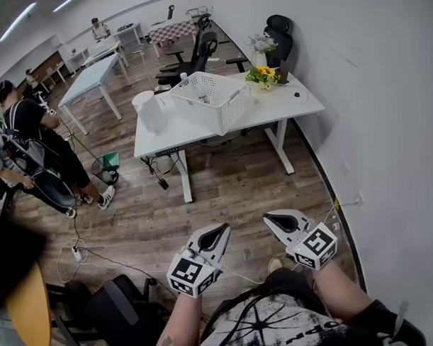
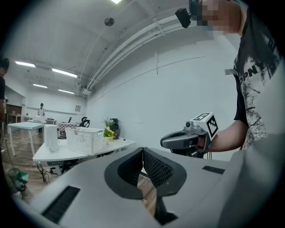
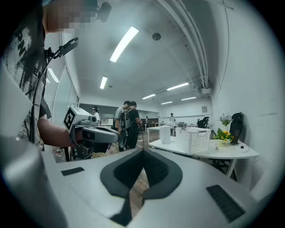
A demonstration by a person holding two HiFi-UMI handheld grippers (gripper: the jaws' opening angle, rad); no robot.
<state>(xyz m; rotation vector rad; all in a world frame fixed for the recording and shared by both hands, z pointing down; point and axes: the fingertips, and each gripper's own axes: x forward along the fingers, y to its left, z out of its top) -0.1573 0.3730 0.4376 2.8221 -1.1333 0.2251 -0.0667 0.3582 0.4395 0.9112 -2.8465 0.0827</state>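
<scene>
Hovering L gripper [image 1: 221, 234], R gripper [image 1: 272, 218], jaws together; basket [image 1: 229, 109] contents unclear.

A white wall [image 1: 384, 92] runs down the 3 o'clock side, with a socket [image 1: 358, 198] low on it at 4 o'clock. The floor [image 1: 231, 189] is brown wood planks. A white desk [image 1: 274, 106] stands at 12 o'clock, one end against the wall. Black office chairs [image 1: 198, 52] crowd behind it, and another chair [image 1: 277, 28] sits at 1 o'clock by the wall. A pale blue table [image 1: 92, 77] stands at 11 o'clock, with more tables beyond it. Cables [image 1: 99, 259] trail over the planks at 8 o'clock. Tube lights [image 3: 124, 42] glow on the white ceiling, and pipes [image 3: 196, 44] run along it beside the wall.
</scene>
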